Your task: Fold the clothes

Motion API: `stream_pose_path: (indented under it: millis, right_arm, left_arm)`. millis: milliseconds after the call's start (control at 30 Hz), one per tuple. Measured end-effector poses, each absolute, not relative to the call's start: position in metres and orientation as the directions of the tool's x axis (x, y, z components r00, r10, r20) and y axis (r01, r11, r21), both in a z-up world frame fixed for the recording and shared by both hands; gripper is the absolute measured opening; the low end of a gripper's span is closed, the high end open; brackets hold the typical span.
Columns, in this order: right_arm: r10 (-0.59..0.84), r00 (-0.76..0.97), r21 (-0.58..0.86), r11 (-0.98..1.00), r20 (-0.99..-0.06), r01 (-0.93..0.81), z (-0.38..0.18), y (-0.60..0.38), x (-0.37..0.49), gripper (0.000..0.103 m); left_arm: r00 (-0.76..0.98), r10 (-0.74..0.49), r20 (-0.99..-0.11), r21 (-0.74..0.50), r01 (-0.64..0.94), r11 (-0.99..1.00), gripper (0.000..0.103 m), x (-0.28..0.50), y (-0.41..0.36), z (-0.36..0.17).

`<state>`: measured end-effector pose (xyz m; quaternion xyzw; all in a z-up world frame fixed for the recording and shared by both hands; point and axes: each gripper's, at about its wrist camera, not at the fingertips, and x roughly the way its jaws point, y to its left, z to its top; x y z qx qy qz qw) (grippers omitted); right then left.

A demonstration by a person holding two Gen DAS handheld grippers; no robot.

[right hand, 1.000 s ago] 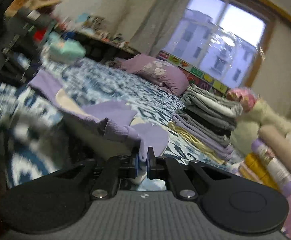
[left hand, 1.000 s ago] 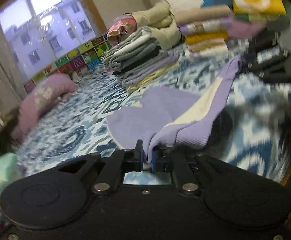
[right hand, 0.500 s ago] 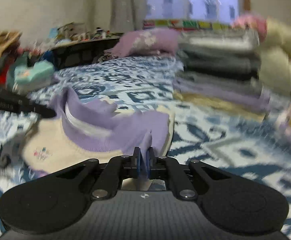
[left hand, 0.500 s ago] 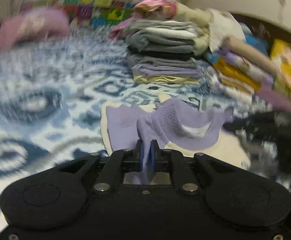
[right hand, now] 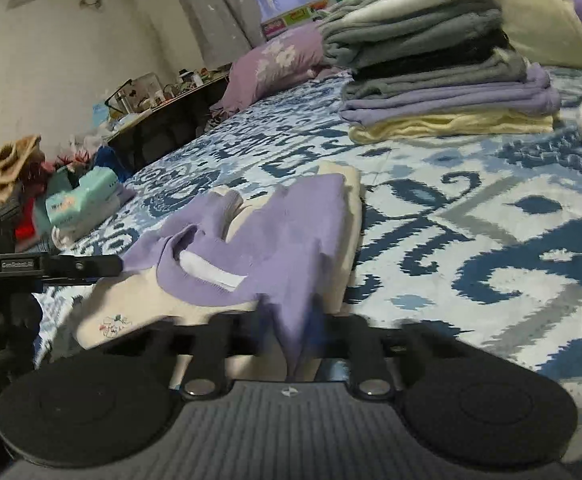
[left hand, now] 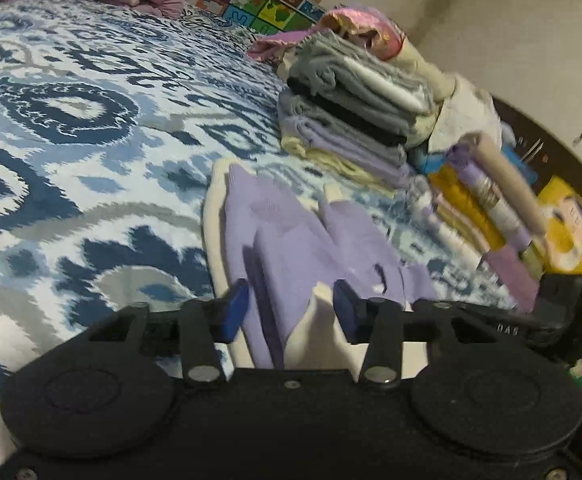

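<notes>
The soft purple and cream knit top [left hand: 291, 236] lies on the bed with the blue and white patterned cover [left hand: 91, 128], right in front of both grippers. Its purple sleeves are laid over the cream body, so it looks partly folded already.

The left gripper [left hand: 289, 310] has its blue pads standing apart and its jaws are opening. A fold of purple cloth sits between them, but the pads do not press on it. I think it is letting the sleeve drop where it should stay.

The right gripper [right hand: 291, 336] is blurry. Its jaws are opening too, with a purple edge hanging loose between them.

A tall pile of folded grey, black, purple and yellow clothes [right hand: 443, 68] sits near the top, further up the bed. It is probably where this one goes when done.
</notes>
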<state>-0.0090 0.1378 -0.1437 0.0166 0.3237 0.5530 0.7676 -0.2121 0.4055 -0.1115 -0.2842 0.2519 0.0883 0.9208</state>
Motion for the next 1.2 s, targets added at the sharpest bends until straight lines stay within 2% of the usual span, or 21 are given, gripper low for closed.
stream_pose_path:
  millis: [33, 100, 233, 433, 467, 567, 633, 700, 767, 867, 933, 1000, 1200]
  right_arm:
    - [0.863, 0.192, 0.368, 0.387, -0.468, -0.845, -0.141, 0.138, -0.012, 0.013]
    - [0.876, 0.212, 0.356, 0.382, -0.432, -0.853, -0.132, 0.134, -0.015, 0.012]
    - [0.905, 0.241, 0.339, 0.363, -0.352, -0.868, -0.115, 0.134, -0.015, 0.011]
    - [0.892, 0.29, 0.261, 0.389, -0.347, -0.883, -0.103, 0.144, -0.012, 0.011]
    - [0.878, 0.302, 0.254, 0.409, -0.37, -0.877, -0.102, 0.147, -0.009, 0.011]
    - [0.853, 0.244, 0.3, 0.409, -0.461, -0.862, -0.105, 0.149, 0.001, 0.014]
    - [0.83, 0.249, 0.228, 0.403, -0.5, -0.886, -0.111, 0.146, -0.008, 0.016]
    - [0.803, 0.292, 0.131, 0.412, -0.52, -0.902, -0.115, 0.143, -0.02, 0.024]
    - [0.81, 0.283, 0.131, 0.4, -0.513, -0.907, -0.115, 0.14, -0.028, 0.023]
    - [0.795, 0.363, 0.004, 0.417, -0.487, -0.909, -0.109, 0.138, -0.05, 0.026]
    - [0.816, 0.316, 0.031, 0.377, -0.484, -0.926, -0.112, 0.137, -0.052, 0.024]
    - [0.817, 0.319, 0.042, 0.385, -0.481, -0.922, -0.113, 0.137, -0.052, 0.015]
    - [0.799, 0.359, 0.033, 0.426, -0.482, -0.904, -0.116, 0.141, -0.051, 0.017]
  left_arm:
    - [0.856, 0.042, -0.516, -0.454, -0.315, 0.833, 0.011, -0.211, 0.402, -0.111]
    - [0.863, 0.074, -0.5, -0.417, -0.315, 0.853, 0.006, -0.211, 0.397, -0.107]
    - [0.891, 0.099, -0.443, -0.417, -0.302, 0.857, 0.005, -0.22, 0.398, -0.097]
    - [0.932, 0.112, -0.344, -0.413, -0.257, 0.874, 0.005, -0.215, 0.402, -0.083]
    - [0.936, 0.103, -0.336, -0.416, -0.245, 0.876, 0.005, -0.211, 0.404, -0.082]
    - [0.911, 0.08, -0.405, -0.407, -0.258, 0.876, 0.005, -0.207, 0.404, -0.092]
    - [0.889, 0.073, -0.453, -0.384, -0.269, 0.883, 0.005, -0.21, 0.399, -0.097]
    - [0.88, 0.065, -0.471, -0.389, -0.273, 0.88, 0.005, -0.217, 0.397, -0.099]
    - [0.882, 0.064, -0.467, -0.403, -0.276, 0.873, 0.005, -0.222, 0.398, -0.099]
    - [0.89, 0.061, -0.451, -0.42, -0.272, 0.866, 0.005, -0.227, 0.398, -0.098]
    - [0.894, 0.06, -0.443, -0.417, -0.265, 0.869, 0.005, -0.227, 0.396, -0.098]
    - [0.895, 0.057, -0.443, -0.408, -0.257, 0.876, 0.005, -0.227, 0.395, -0.098]
    - [0.877, 0.062, -0.477, -0.414, -0.287, 0.864, 0.005, -0.221, 0.4, -0.104]
